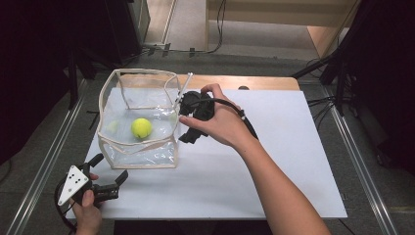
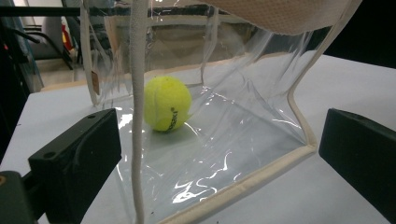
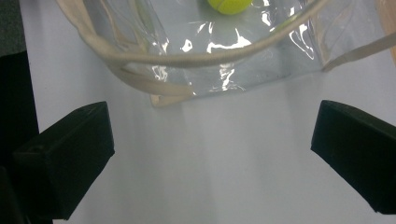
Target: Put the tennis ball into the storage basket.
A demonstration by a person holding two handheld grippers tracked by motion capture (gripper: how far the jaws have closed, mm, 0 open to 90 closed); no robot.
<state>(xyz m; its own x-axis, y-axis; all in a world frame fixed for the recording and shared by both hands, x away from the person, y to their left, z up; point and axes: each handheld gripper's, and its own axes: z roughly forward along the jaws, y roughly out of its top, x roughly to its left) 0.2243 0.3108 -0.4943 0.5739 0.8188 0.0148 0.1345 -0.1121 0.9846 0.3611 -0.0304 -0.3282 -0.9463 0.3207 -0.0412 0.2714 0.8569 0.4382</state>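
My left gripper waits with jaws spread at the table's near-left corner, just before the clear bag. The tennis ball lies inside on the bag's floor. My right gripper, jaws spread, hovers by the bag's right rim, probably about to pinch it

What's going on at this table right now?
A person works with a gripper in each hand around a clear bag standing open on a white table. A tennis ball lies inside it on the bottom. The right gripper is open beside the bag's right rim, and the left gripper is open near its front corner. Neither holds anything.
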